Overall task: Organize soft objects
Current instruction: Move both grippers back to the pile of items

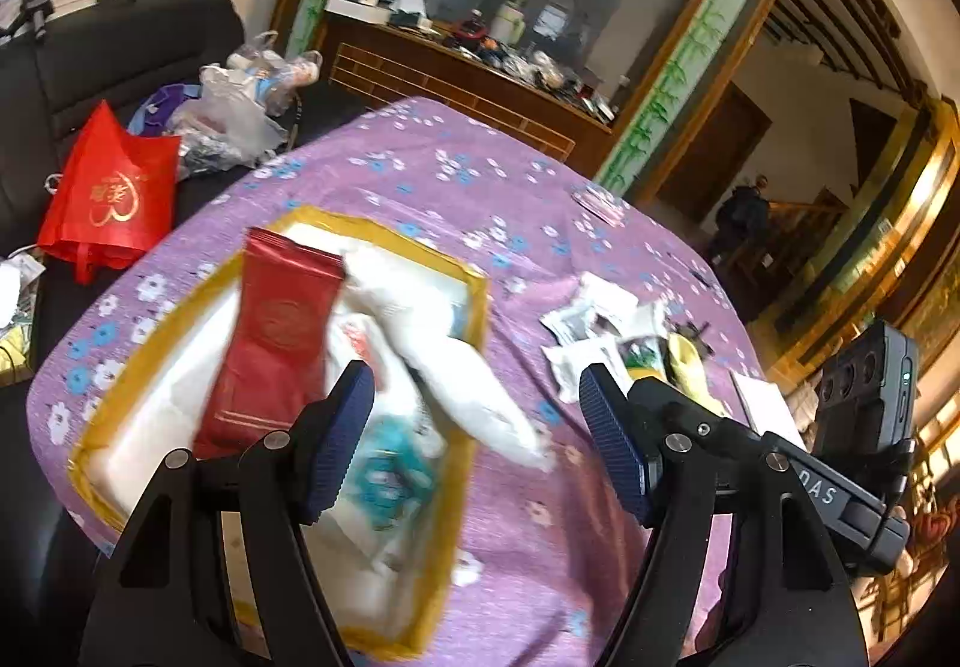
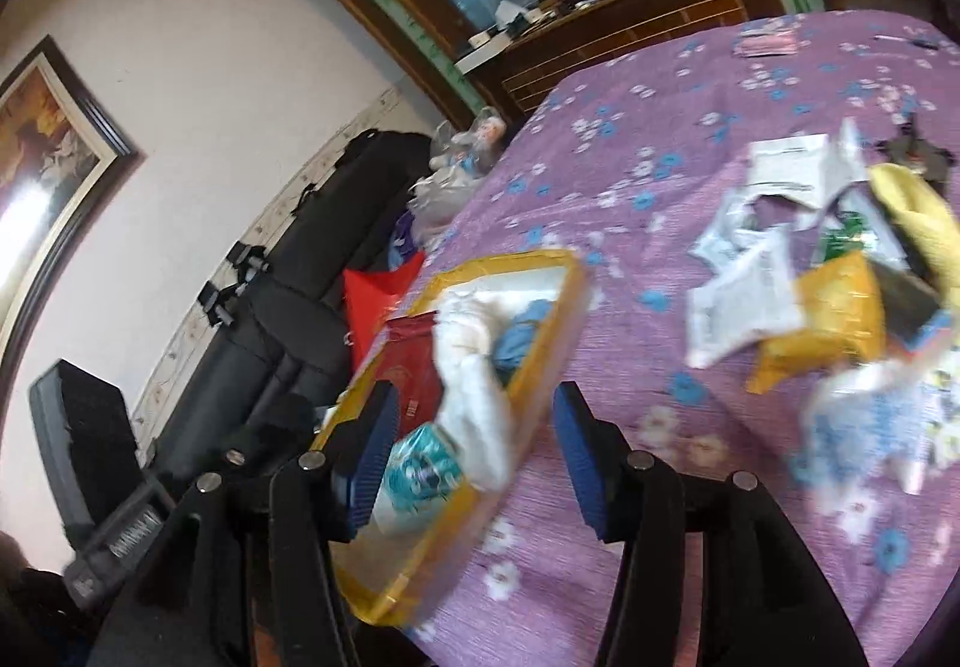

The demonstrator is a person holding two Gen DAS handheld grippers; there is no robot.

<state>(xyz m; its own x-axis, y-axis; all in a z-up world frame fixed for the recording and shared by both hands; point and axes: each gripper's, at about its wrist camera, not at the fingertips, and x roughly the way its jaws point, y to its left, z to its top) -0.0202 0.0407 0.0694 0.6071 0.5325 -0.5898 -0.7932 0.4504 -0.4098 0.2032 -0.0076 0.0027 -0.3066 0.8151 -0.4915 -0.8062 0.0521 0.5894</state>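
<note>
The left gripper (image 1: 477, 409) hangs above the table with its jaws wide apart and nothing between them. Below it sits the yellow-rimmed tray (image 1: 474, 307) on the purple flowered tablecloth (image 1: 528, 187). In the tray lie a red packet (image 1: 273, 343), a white soft pouch (image 1: 456, 373) and a teal-printed packet (image 1: 384, 481). The right gripper (image 2: 474, 451) is also spread open and empty, over the near edge of the same tray (image 2: 540, 361). To the right, well apart from the tray, a loose pile of packets (image 2: 798, 271) lies on the cloth. A red bag (image 1: 111, 187) rests on the dark sofa (image 1: 138, 42) at the far left.
</note>
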